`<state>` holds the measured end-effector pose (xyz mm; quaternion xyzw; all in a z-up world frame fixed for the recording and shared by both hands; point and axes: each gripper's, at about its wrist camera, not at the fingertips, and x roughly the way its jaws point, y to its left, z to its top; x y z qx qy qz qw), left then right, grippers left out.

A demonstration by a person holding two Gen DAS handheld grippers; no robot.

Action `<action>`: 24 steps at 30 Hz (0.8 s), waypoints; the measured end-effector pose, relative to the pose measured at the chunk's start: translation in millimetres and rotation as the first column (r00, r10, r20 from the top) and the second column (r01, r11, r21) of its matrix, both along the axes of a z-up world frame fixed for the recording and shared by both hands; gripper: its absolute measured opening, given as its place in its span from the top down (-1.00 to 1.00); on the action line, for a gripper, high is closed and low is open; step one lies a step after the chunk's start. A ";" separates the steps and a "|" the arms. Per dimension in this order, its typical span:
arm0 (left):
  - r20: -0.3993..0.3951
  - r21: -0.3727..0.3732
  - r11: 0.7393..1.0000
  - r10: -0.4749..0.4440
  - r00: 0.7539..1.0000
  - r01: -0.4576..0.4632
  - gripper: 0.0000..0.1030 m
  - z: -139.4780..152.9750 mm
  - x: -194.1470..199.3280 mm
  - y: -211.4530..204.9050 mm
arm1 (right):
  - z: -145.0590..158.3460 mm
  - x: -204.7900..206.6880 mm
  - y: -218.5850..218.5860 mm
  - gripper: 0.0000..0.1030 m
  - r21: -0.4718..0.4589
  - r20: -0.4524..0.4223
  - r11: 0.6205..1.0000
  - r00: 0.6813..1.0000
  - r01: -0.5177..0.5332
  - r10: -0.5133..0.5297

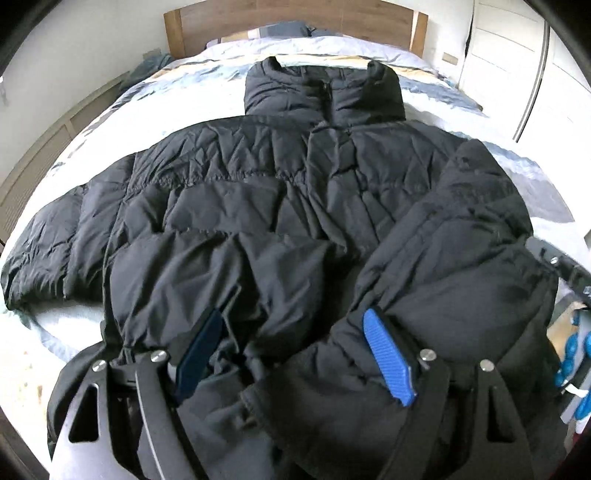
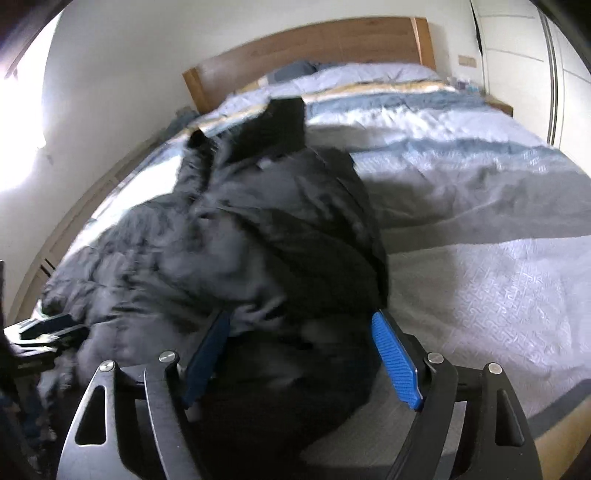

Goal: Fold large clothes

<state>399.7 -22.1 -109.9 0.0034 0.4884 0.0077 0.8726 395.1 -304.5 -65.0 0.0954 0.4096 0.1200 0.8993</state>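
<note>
A black puffer jacket (image 1: 258,192) lies front up on the bed, collar toward the headboard. One sleeve stretches out to the left. The other sleeve (image 1: 465,229) is folded in over the chest. My left gripper (image 1: 295,317) is low at the hem with its jaws wide, and bunched hem fabric lies between the blue pads (image 1: 388,354). My right gripper (image 2: 301,321) is also spread wide over the jacket (image 2: 258,236), at its right edge, with dark fabric between the fingers. Neither pair of pads visibly squeezes the cloth. The right wrist view is blurred.
The bed has a pale quilted cover (image 2: 480,280) with blue stripes and a wooden headboard (image 1: 295,14). A white wardrobe (image 1: 517,55) stands to the right and a low radiator panel (image 1: 33,173) to the left. Bare bedspread lies right of the jacket.
</note>
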 end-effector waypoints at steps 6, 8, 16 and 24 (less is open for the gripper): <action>-0.054 0.024 0.999 0.044 0.998 -0.043 -0.54 -12.8 -8.7 14.1 | -0.1 -29.1 21.8 -0.55 0.029 -0.010 0.999 1.000 -0.026 0.027; -0.074 0.028 0.999 0.038 0.997 -0.036 -0.54 -15.4 -11.6 19.7 | -6.8 -31.4 21.1 -0.55 0.015 -0.036 1.000 0.999 -0.019 0.019; -0.036 0.007 0.998 0.069 0.997 -0.069 -0.54 16.0 -49.6 55.4 | 2.0 -55.8 10.3 -0.55 -0.040 -0.091 0.998 0.994 0.052 -0.056; 0.072 -0.048 0.989 0.144 0.987 -0.141 -0.54 74.5 -91.6 113.4 | 44.9 -102.2 21.6 -0.55 0.006 -0.038 0.996 0.996 0.084 -0.084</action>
